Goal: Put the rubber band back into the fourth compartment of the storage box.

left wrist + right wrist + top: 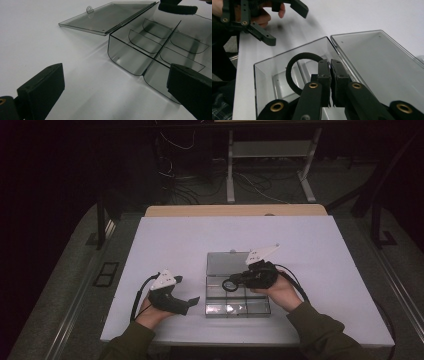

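While the black ring [291, 75] is hanging over the open clear compartment box [215, 309], the right hand-held gripper [330, 82] is pinching one side of it between clenched pads, holding the hoop above the cells on the near-left side of the box. Its lid [227, 262] is lying flat, folded back on the far side, and the box itself is sitting on the white counter [175, 240] towards the person's edge. Off to the left of the box, the left hand-held gripper [192, 301] is waiting with its jaws spread wide and nothing between them, near the box's corner but not touching it.

To do this step well, I judge the ring should be carried squarely over one cell, lowered until it is inside the curved dividers, and only then let go, so it is not bouncing off a partition; the free gripper could be steadying the light box wall.

Which cell the ring is hovering over is hard to tell, since the walls are transparent and reflections are confusing the dividers. In the high view the right hand [282, 292] is covering part of the box's right side
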